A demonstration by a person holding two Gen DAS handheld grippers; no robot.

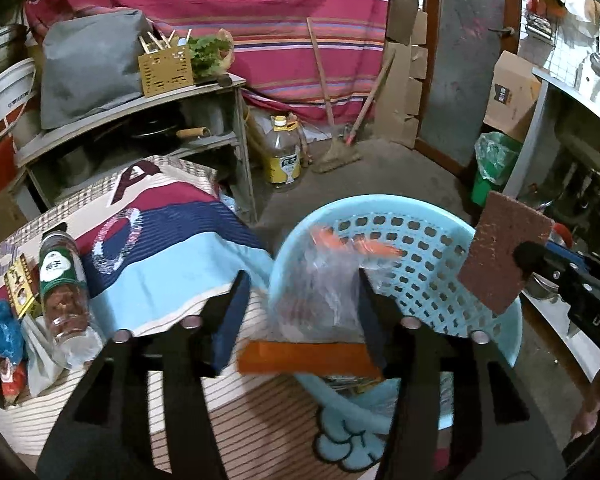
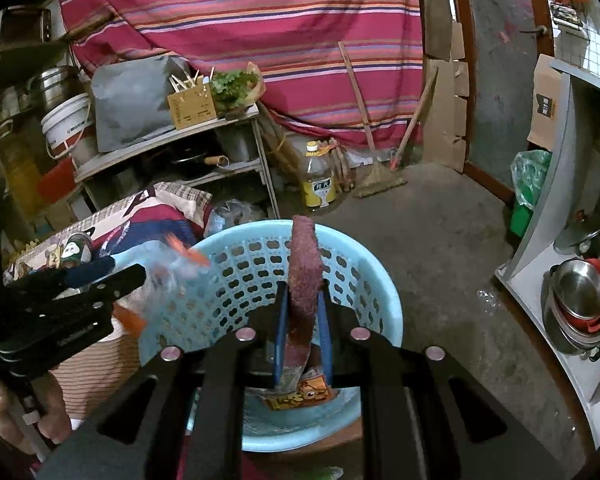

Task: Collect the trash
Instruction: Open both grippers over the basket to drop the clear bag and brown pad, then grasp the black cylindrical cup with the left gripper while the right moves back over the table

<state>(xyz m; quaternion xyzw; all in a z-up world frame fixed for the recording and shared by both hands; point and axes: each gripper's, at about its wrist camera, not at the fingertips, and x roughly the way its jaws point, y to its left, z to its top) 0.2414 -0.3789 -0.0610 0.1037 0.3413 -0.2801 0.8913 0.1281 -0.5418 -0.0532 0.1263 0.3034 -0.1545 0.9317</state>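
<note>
My left tool (image 1: 300,300) stands open over the light blue perforated basket (image 1: 420,248), and a clear plastic bag with orange print (image 1: 324,276) hangs blurred between its fingers, seemingly dropping in. It looks light, limp and slippery; I'd pinch a bunched fold. My right tool (image 2: 303,320) is clamped on a reddish-brown scouring pad (image 2: 305,264), thin, rough and bendy, held upright by its lower edge above the basket.

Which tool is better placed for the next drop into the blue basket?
Right. The right tool is shut on the scouring pad, poised over the blue basket. The left tool is open, its clear bag blurred and apparently falling.
</note>
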